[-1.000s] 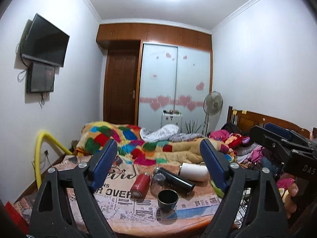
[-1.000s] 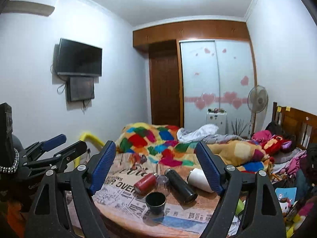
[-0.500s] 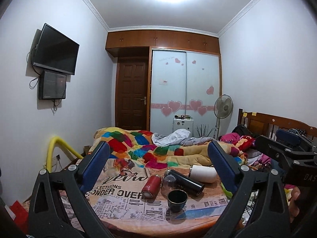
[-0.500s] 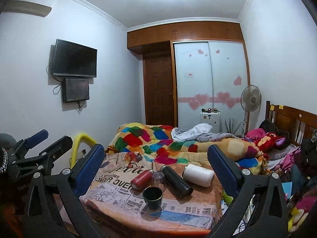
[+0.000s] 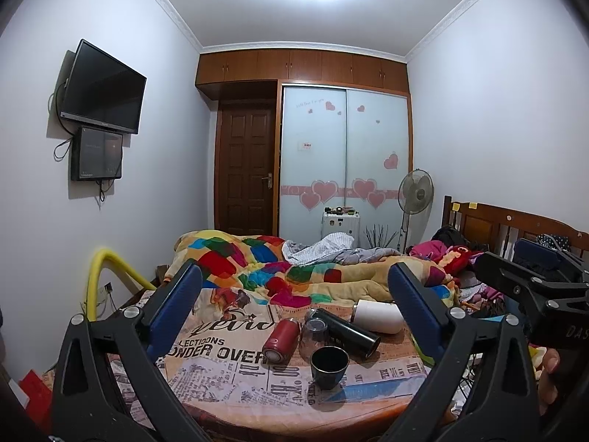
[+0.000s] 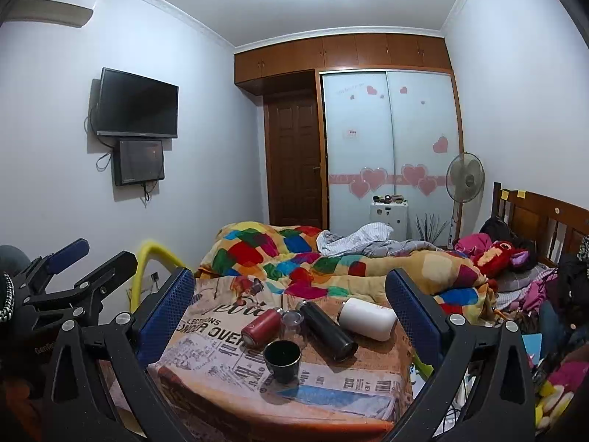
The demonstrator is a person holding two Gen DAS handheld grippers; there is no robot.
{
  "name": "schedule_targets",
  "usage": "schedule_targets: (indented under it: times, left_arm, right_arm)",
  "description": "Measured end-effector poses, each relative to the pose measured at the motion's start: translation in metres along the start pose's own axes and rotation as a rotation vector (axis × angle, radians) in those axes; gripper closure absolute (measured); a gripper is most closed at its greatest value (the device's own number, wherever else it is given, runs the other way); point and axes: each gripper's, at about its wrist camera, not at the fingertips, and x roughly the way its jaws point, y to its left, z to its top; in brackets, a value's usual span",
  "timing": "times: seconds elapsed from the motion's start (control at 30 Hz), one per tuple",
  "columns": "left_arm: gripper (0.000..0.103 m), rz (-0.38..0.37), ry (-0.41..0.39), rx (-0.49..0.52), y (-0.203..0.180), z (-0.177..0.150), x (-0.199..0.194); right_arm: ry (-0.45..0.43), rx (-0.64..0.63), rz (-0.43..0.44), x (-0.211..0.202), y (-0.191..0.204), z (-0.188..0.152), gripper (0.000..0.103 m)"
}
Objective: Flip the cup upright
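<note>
Table [image 5: 228,386] with newspaper cloth holds fallen bottles; my left gripper [image 5: 294,305] and right gripper [image 6: 291,305] hang spread, empty. Small dark cup [image 5: 329,367] stands near front edge, mouth up. Light, stiff, maybe slippery; I would pinch its wall.

On the table [image 5: 368,410] with newspaper-print cloth [image 5: 228,368]: one dark cup [image 5: 328,361], upright; one clear glass [image 5: 313,333], lying down; three bottles on their sides, namely one red bottle [image 5: 280,339], one black bottle [image 5: 348,331], one white bottle [image 5: 377,316]. Two grippers, left gripper [image 5: 294,305] and right gripper [image 6: 291,304], two blue-padded fingers each. On the wall, two screens: one television [image 5: 103,88], one smaller monitor [image 5: 97,154]. One standing fan [image 5: 416,191]. One patchwork quilt [image 5: 257,261].
</note>
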Motion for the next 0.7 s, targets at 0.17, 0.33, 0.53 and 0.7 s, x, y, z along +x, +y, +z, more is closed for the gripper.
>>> schedule_targets:
  times: [0.17, 0.33, 0.53, 0.7]
  left_arm:
    - [0.001, 0.004, 0.004, 0.001, 0.0000, -0.0008, 0.0004]
    - [0.001, 0.004, 0.004, 0.001, -0.0001, -0.0008, 0.0007]
    - [0.001, 0.002, 0.006, -0.002, -0.0007, -0.0011, 0.0015]
    - [0.000, 0.000, 0.008, -0.006, -0.0021, -0.0033, 0.0028]
  right_arm:
    - [0.008, -0.004, -0.001, -0.0012, -0.0002, -0.0005, 0.000]
    - [0.009, -0.004, 0.000, -0.0009, -0.0004, 0.0001, 0.000]
    - [0.009, -0.004, 0.004, -0.0007, 0.0005, 0.0018, 0.000]
    - [0.008, -0.005, 0.003, -0.0007, 0.0006, 0.0015, 0.000]
